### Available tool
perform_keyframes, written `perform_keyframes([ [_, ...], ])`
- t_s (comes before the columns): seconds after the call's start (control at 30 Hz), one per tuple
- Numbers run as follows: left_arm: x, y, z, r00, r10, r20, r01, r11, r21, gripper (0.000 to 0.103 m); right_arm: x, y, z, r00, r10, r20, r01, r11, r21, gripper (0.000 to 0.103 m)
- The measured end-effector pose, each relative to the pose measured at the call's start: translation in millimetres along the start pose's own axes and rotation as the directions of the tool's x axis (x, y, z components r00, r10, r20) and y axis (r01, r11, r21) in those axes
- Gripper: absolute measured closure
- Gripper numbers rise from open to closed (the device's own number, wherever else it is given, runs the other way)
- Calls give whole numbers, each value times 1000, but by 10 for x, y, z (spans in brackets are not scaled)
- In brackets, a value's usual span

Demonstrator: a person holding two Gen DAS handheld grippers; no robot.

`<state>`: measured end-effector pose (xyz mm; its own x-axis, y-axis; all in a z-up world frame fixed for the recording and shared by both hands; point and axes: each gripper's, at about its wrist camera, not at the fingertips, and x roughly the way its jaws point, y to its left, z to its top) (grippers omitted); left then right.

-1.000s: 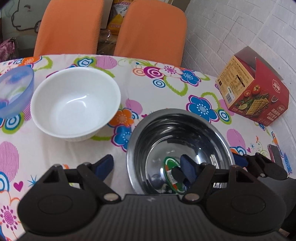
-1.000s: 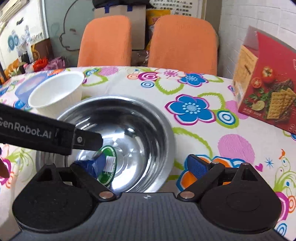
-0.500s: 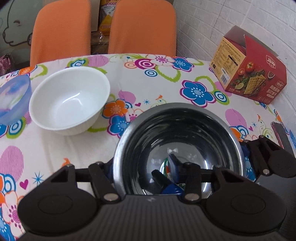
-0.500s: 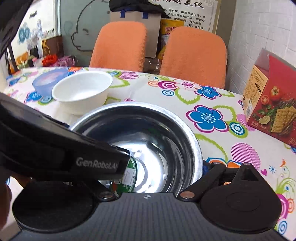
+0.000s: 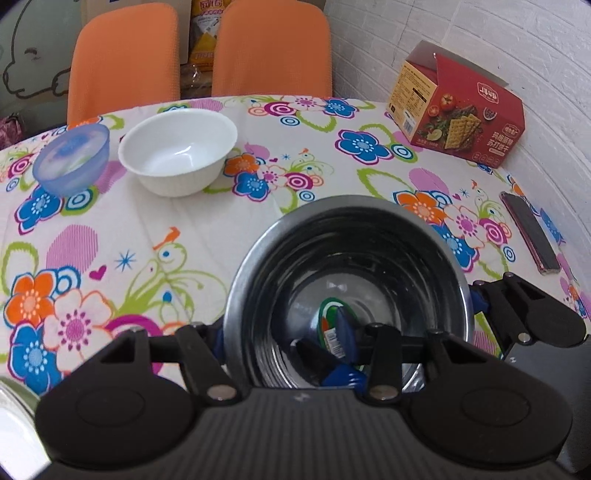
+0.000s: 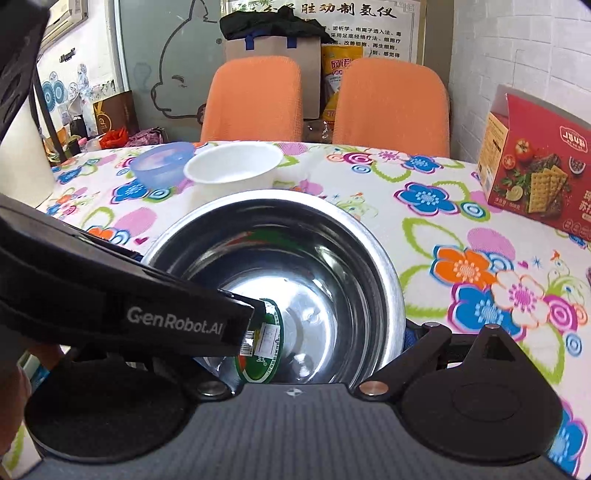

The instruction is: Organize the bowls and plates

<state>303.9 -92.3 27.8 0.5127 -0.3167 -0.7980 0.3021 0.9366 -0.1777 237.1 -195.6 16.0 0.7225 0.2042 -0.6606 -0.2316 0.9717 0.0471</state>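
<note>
The left gripper (image 5: 284, 350) is clamping the near-left rim of the steel bowl (image 5: 369, 236), one finger outside the wall and the other inside. The right gripper (image 6: 317, 354) is straddling the same bowl's right rim; its outer finger (image 6: 410, 336) is showing just beside the wall, but the inner one is hiding behind the left tool's body, so whether it is pinching I cannot tell.

All this is sitting on a table under a flowered cloth (image 5: 184, 240), white with blue, orange and pink blooms. A white brick wall (image 5: 480, 37) is running along the right side, and a poster (image 6: 321, 14) with printed characters is hanging at the back.

Counting: three bowls, namely the steel one, a white bowl (image 5: 177, 151) and a blue bowl (image 5: 72, 158), the last two standing just beside each other at the far left. Two orange chairs (image 5: 125, 59) are tucked in behind. One red cracker box (image 5: 458, 110) is standing near the wall, and one phone (image 5: 530, 232) is lying at the right edge.

The steel bowl is lying directly before both grippers, nearest the viewer, well apart from the other two bowls. A green sticker (image 6: 262, 343) is showing on its bottom.
</note>
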Motion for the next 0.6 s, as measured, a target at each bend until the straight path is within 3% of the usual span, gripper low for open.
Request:
perform_keyframes([
  [0.37,-540,330,-602,1000,-15,-6,15,999,29,58,-296,583,-348,998,59,-20,-59,998,27,19],
  [0.6,-599,493,-800,1000,-10,-21,10,1000,20,57,-313,803,-462,996,85,-35,-84,996,28,19],
])
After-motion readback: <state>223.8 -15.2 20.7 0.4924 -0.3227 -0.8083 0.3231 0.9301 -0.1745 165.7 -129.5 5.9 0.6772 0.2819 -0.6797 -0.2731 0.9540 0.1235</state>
